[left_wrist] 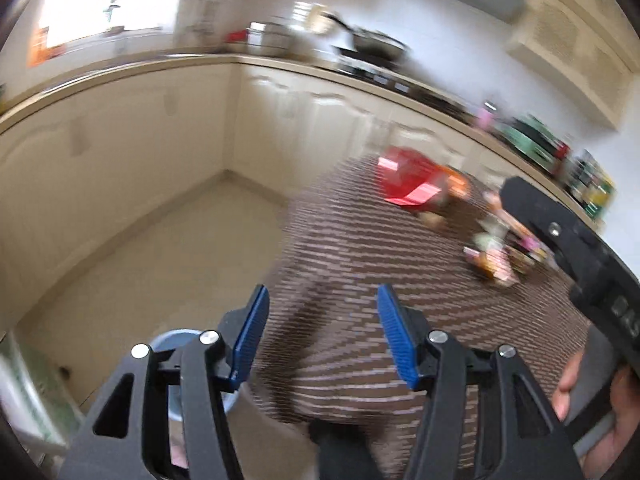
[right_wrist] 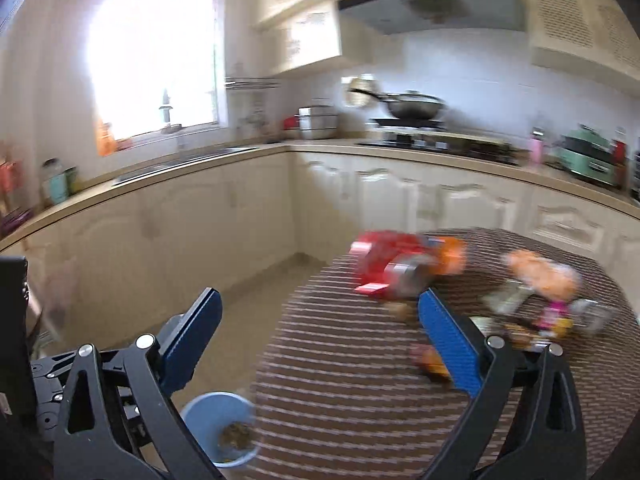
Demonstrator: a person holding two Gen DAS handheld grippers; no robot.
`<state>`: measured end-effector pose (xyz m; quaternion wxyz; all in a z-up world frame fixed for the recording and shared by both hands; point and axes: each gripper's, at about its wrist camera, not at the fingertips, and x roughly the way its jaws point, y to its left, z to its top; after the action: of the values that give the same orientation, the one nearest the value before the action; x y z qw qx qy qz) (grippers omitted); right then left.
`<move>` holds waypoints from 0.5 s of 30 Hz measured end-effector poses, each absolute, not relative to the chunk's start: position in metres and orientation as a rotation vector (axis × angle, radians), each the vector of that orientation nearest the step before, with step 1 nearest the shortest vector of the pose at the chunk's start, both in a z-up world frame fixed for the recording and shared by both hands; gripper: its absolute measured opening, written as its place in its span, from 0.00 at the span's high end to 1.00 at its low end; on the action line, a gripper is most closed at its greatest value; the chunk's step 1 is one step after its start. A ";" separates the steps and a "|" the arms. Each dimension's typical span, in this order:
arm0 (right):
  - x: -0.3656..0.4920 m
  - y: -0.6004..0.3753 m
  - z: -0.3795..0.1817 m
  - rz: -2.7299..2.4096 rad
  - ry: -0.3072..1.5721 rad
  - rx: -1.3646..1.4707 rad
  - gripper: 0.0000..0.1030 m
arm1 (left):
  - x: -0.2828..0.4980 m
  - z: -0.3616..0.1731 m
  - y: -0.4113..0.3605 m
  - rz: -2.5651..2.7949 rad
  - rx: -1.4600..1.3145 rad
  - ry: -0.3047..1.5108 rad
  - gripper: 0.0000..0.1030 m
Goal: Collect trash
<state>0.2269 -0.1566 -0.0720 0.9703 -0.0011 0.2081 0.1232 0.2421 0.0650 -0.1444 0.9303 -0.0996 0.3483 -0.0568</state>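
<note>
Both grippers empty, fingers spread apart: left gripper (left_wrist: 322, 332), right gripper (right_wrist: 320, 344), both over the near edge of the table (right_wrist: 340, 400). Trash still on the far side: red wrapper (right_wrist: 384, 268), mixed wrapper pile (right_wrist: 540, 304). Blue bin (right_wrist: 218, 428) on the floor beside the table. Judgement: take the red wrapper across its short side. Blur hides its long axis.

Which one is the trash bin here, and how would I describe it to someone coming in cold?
Start at the round table with the brown striped cloth. Just off its near left edge, down on the tiled floor, stands the light blue bin. It is the only open round container down there, with some scraps already at its bottom, unlike the bright wrappers lying on the cloth.
</note>
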 end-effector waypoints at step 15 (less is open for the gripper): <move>0.239 -0.324 -0.118 -0.057 0.589 0.102 0.07 | 0.296 -0.145 -0.096 -0.395 -0.024 0.732 0.47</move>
<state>0.2387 -0.3241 -0.1177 0.9552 0.0504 0.2901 -0.0282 0.2958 -0.0963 -0.1449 0.9146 -0.0119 0.3555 -0.1920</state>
